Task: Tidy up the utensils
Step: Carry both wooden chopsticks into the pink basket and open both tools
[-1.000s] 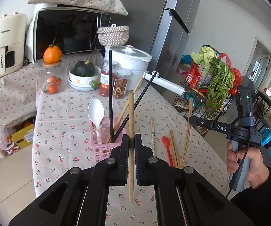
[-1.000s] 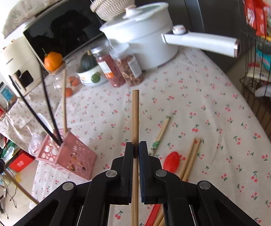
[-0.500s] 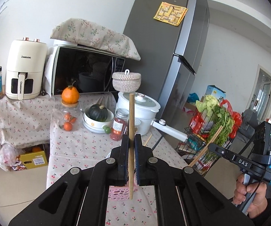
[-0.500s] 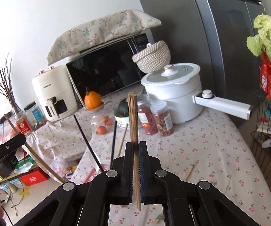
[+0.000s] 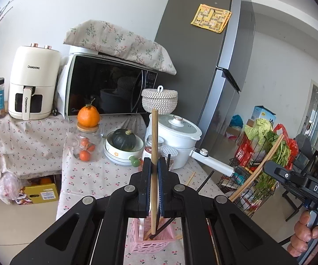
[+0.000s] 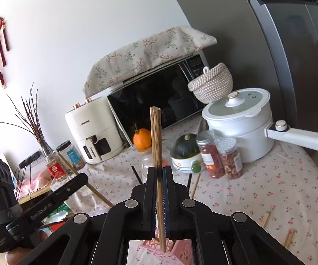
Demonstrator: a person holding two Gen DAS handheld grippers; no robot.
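A: How much room is there around the pink basket (image 5: 153,241)?

B: It stands on the cherry-print table (image 5: 86,176), directly below both grippers. The table's left edge drops to the floor, where a yellow box (image 5: 41,193) sits. On the right, a wire rack (image 5: 252,170) of greens stands past the table edge.

A: What crowds the table?

B: Toward the back, a jar (image 5: 84,142) with an orange (image 5: 88,116) on its lid, a bowl (image 5: 123,152) holding a dark squash, two spice jars (image 6: 219,158) and a white pot (image 6: 240,119) whose handle sticks out to the right. Behind them are a microwave (image 5: 110,90) and an air fryer (image 5: 31,84). Loose chopsticks (image 6: 289,237) lie on the cloth to the right, well apart from the basket.

A: And the grippers?

B: The left gripper (image 5: 153,185) is clamped on a wooden chopstick (image 5: 154,165), its fingers nearly together. The stick stands upright, long axis vertical, lower end down inside the basket among dark sticks. The right gripper (image 6: 160,196) is closed tight on a second chopstick (image 6: 156,154), nearly upright, leaning slightly left at the top, lower tip at the basket's mouth. I cannot tell whether that tip touches anything.
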